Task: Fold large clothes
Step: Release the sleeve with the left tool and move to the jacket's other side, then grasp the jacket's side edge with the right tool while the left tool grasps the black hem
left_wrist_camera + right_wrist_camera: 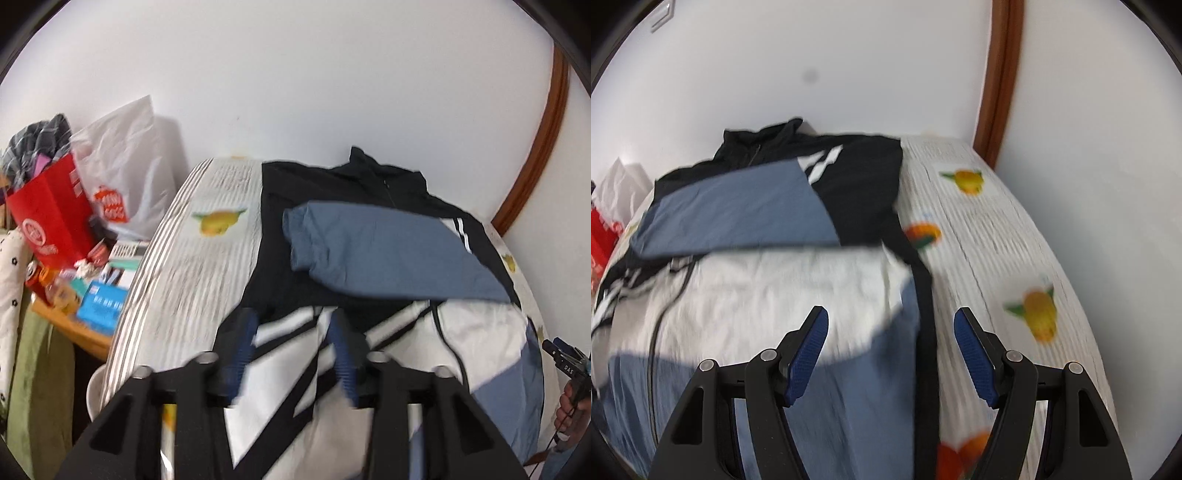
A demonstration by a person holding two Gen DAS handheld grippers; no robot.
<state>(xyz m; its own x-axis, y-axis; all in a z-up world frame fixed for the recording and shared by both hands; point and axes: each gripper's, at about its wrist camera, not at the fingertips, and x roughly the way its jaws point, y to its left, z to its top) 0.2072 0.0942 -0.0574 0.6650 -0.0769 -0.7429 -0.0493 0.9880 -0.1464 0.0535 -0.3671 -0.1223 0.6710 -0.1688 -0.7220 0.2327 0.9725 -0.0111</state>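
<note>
A large black, white and blue-grey zip jacket (369,236) lies flat on the bed, collar toward the wall, with one blue-grey sleeve (384,254) folded across its chest. It also shows in the right wrist view (768,288). My left gripper (293,328) is open and empty, hovering over the jacket's lower left part with its black and white stripes. My right gripper (891,328) is open and empty above the jacket's black right side edge (925,332). The right gripper also shows at the right edge of the left wrist view (565,354), held by a hand.
The bed sheet (997,243) is white, ribbed, with fruit prints. Left of the bed, a wooden side table (85,332) holds a red bag (51,221), a white plastic bag (125,166) and small boxes. A white wall and a brown door frame (1001,81) stand behind.
</note>
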